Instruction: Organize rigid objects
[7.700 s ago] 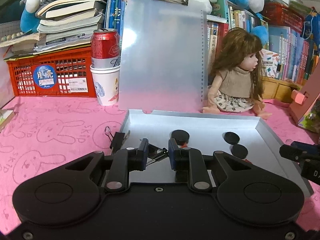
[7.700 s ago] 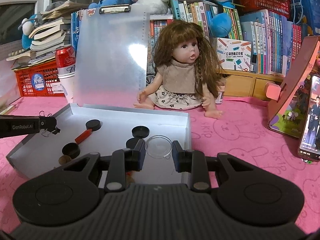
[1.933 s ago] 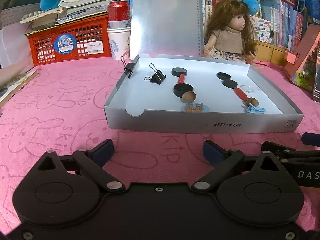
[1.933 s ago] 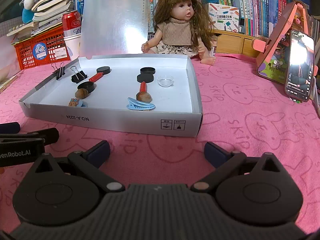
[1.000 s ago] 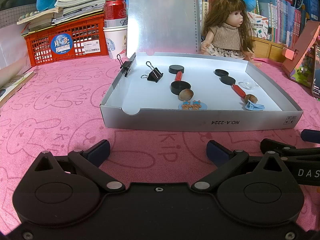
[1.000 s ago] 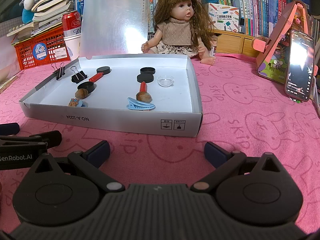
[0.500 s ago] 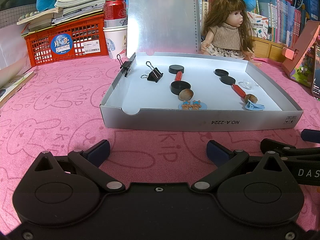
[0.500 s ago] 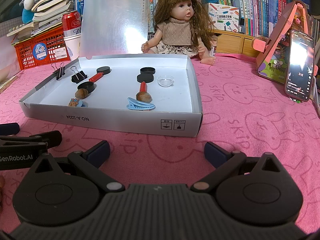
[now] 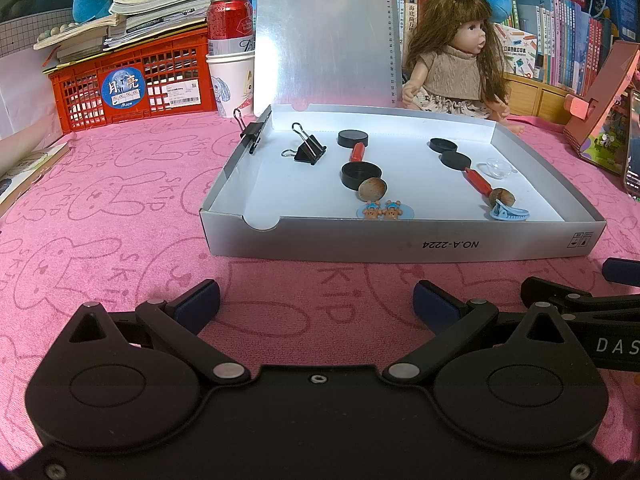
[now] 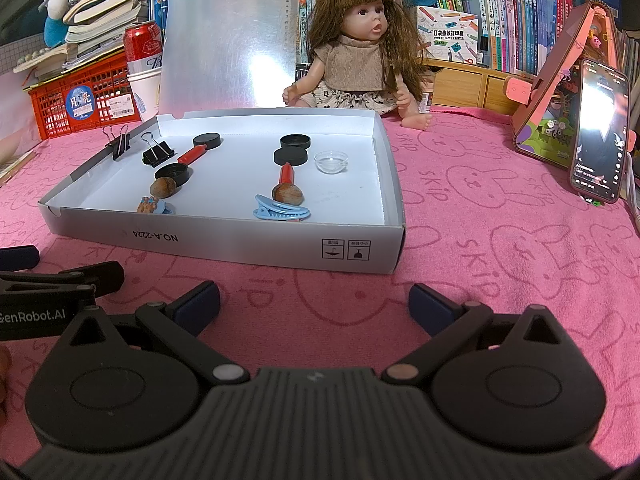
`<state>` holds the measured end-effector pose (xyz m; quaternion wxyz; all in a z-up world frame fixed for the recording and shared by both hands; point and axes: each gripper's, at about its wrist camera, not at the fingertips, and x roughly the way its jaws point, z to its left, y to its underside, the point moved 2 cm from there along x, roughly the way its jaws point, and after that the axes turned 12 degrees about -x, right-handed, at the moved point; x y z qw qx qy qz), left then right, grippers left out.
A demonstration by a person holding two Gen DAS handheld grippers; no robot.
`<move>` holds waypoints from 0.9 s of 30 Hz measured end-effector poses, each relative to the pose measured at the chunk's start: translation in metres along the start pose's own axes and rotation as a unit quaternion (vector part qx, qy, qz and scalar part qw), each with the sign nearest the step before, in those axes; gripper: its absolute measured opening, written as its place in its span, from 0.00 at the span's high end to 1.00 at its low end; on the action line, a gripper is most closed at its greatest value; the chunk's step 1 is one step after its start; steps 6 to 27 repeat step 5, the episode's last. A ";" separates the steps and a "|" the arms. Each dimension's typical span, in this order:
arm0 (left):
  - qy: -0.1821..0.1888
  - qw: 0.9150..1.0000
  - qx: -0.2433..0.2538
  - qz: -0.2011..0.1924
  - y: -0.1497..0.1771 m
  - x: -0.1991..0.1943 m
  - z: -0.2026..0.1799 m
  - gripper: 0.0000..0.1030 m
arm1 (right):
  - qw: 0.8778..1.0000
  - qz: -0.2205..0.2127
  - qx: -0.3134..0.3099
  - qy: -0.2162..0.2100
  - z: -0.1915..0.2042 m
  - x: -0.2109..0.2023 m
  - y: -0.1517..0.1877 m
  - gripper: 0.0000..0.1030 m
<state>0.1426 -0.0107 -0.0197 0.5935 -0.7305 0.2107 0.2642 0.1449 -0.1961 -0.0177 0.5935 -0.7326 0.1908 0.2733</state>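
With both claws parked low over the pink cloth in front of the box, nothing is in hand: the left claw is spread wide and empty; the right claw likewise spread wide, empty, just beside the left one; neither touches the box.

The shallow grey box sits just ahead of both, open; its small contents lie in two rough lines running front to back.

Left line, from the left wrist view: a black binder clip at the back; a black cap; a red stick; a black dish; a nut; a bear sticker at the front wall.

Right line, from the right wrist view: two black caps; a second red stick; a second nut; a blue hair clip; a clear glass dish beside them, near the right wall.

A second binder clip is clamped on the left wall of the box, not lying inside.

Judgement: sorting looks essentially finished; no loose small item shows on the cloth; the only thing possibly left is the clip on the wall, unless that is its intended place.

Background only: doll, red crate, phone.
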 end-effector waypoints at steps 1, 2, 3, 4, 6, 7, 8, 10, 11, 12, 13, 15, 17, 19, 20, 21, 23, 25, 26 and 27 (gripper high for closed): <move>0.000 1.000 0.000 0.000 0.000 0.000 0.000 0.00 | 1.000 0.000 0.000 0.000 0.000 0.000 0.000 0.00; 0.000 1.000 0.000 0.000 0.000 0.000 0.000 0.00 | 1.000 0.000 0.000 0.000 0.000 0.000 0.000 0.00; 0.000 1.000 0.000 0.000 0.000 0.000 0.000 0.00 | 1.000 0.000 0.000 0.000 0.000 0.000 0.000 0.00; 0.000 1.000 0.000 0.000 0.000 0.000 0.000 0.00 | 1.000 0.000 0.000 0.000 0.000 0.000 0.000 0.00; 0.000 1.000 0.000 0.000 0.000 0.000 0.000 0.00 | 1.000 0.000 0.000 0.000 0.000 0.000 0.000 0.00; 0.000 1.000 0.000 0.000 0.000 0.000 0.000 0.00 | 1.000 0.000 0.000 0.000 0.000 0.000 0.000 0.00; 0.000 1.000 0.000 0.000 0.000 0.000 0.000 0.00 | 1.000 0.000 0.000 0.000 0.000 0.000 0.000 0.00; 0.000 1.000 0.000 0.000 0.000 0.000 0.000 0.00 | 1.000 0.000 0.000 0.000 0.000 0.000 0.000 0.00; 0.000 1.000 0.000 0.000 0.000 0.000 0.000 0.00 | 1.000 0.000 0.000 0.000 0.000 0.000 0.000 0.00; 0.000 1.000 0.000 0.000 0.000 0.000 0.000 0.00 | 1.000 0.000 0.000 0.000 0.000 0.000 0.000 0.00; 0.000 1.000 0.000 0.000 0.000 0.000 0.000 0.00 | 1.000 0.000 0.000 0.000 0.000 0.000 0.000 0.00; 0.000 1.000 0.000 0.000 0.000 0.000 0.000 0.00 | 1.000 0.000 0.000 0.000 0.000 0.000 0.000 0.00; 0.000 1.000 0.000 0.000 0.000 0.000 0.000 0.00 | 1.000 0.000 0.000 0.000 0.000 0.000 0.000 0.00; 0.000 1.000 0.000 0.000 0.000 0.000 0.000 0.00 | 1.000 0.000 0.000 0.000 0.000 0.000 0.000 0.00; 0.000 1.000 0.000 0.000 0.000 0.000 0.000 0.00 | 1.000 0.000 0.000 0.000 0.000 0.000 0.000 0.00; 0.000 1.000 0.000 0.000 0.000 0.000 0.000 0.00 | 1.000 0.000 0.000 0.000 0.000 0.000 0.000 0.00; 0.000 1.000 0.000 0.000 0.000 0.000 0.000 0.00 | 1.000 0.000 0.000 0.000 0.000 0.000 0.000 0.00; 0.000 1.000 0.000 0.000 0.000 0.000 0.000 0.00 | 1.000 0.000 0.000 0.000 0.000 0.000 0.000 0.00; 0.000 1.000 0.000 0.000 0.000 0.000 0.000 0.00 | 1.000 0.000 0.000 0.000 0.000 0.000 0.000 0.00; 0.000 1.000 0.000 0.000 0.000 0.000 0.000 0.00 | 1.000 0.000 0.000 0.000 0.000 0.000 0.000 0.00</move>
